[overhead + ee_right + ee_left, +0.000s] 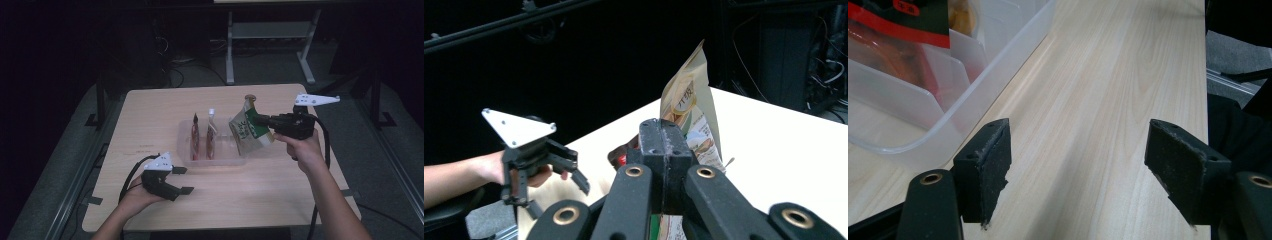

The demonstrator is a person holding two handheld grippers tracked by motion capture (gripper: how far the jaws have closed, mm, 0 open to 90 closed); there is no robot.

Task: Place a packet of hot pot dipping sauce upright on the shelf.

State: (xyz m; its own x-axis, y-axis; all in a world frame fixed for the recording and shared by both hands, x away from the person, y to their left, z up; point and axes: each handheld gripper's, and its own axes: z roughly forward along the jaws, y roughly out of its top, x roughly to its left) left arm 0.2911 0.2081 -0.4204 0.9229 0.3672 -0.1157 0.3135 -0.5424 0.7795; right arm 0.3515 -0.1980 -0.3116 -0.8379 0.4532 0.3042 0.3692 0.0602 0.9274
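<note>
The green-and-cream pouch point(248, 129) hangs tilted in the air over the right end of the clear plastic bin point(220, 159), its lower corner low over the bin; whether it touches the rim cannot be told from the high view. It looks like a thin, flexible foil or paper snack bag, probably light, with soft sides that would buckle if squeezed across the belly and a smooth printed skin that could slide in a loose grip. The flat sealed edges are likely the stiffest and safest places to pinch, and that is roughly where it is taken now: the right claw point(264, 120) has its jaws pressed together on the pouch's side edge (in the right gripper view point(664, 145) the pads meet with the bag point(691, 100) rising beyond them). Held by one edge like this, the pouch may swing or twist, so a slow lowering into the free slot seems wise. Two red packets point(202, 136) already stand upright between the bin's dividers, to the left of the pouch. The left claw point(181, 180) rests low over the pale wooden surface point(150, 115) just beside the bin's near left corner, jaws spread wide with nothing between them.
</note>
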